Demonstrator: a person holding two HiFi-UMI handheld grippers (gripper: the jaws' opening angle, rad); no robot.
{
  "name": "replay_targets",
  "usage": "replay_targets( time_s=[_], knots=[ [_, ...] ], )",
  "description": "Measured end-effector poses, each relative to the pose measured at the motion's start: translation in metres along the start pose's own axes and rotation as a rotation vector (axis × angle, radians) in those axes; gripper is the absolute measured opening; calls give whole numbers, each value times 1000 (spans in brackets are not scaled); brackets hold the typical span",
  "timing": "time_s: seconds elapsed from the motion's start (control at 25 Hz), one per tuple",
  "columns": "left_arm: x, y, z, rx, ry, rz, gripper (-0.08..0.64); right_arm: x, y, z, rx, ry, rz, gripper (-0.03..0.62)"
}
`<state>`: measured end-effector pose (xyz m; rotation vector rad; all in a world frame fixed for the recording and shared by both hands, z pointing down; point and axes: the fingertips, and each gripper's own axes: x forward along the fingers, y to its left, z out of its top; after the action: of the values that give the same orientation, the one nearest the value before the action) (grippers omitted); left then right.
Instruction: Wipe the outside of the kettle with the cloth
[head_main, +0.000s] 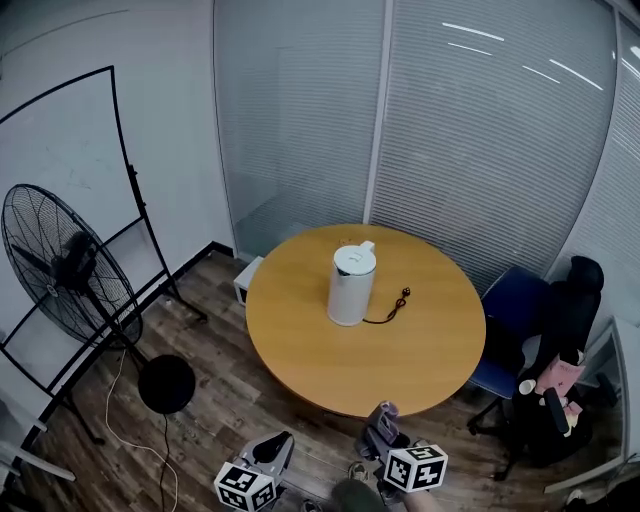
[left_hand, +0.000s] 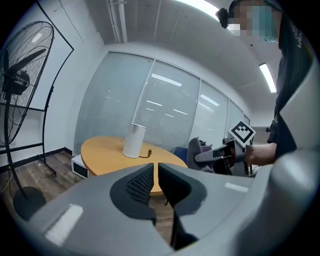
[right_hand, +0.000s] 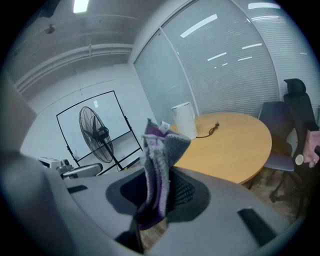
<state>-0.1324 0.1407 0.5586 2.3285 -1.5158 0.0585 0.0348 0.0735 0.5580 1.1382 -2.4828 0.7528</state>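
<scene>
A: Head view looks from high up, steeply down, well back from the round surface (head_main: 300, 360).
B: Both gripper views ride low, near level, facing it from off its edge. All three share surface and kettle (head_main: 351, 285).

Your white kettle (head_main: 351, 285) sits upright approx mid bench (head_main: 300, 350), cord (head_main: 390, 308) at its 3 o'clock; grey-purple cloth (right_hand: 159, 150) bunched, pinched in your R tongs (right_hand: 156, 192).

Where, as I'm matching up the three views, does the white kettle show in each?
Head view: kettle at centre, on the round table.
Left gripper view: kettle left of centre, in the distance.
Right gripper view: kettle just above centre.
Shared landmark: the round table beneath it.
</scene>
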Motion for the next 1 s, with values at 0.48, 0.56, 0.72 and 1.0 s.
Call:
replay_targets(
  time_s=[0.48, 0.56, 0.72, 1.0],
  knots=[
    [88, 45, 46, 37, -33, 45, 14, 79, -46, 74, -5, -22, 62, 97],
    [106, 49, 55, 39, -44, 56, 14, 92, -56, 86, -15, -18, 77, 97],
    [142, 56, 67, 38, -55, 84, 14, 115, -80, 109, -30, -8, 111, 97],
    [190, 62, 77, 29, -70, 126, 14, 149, -113, 136, -45, 8, 155, 97]
  ],
)
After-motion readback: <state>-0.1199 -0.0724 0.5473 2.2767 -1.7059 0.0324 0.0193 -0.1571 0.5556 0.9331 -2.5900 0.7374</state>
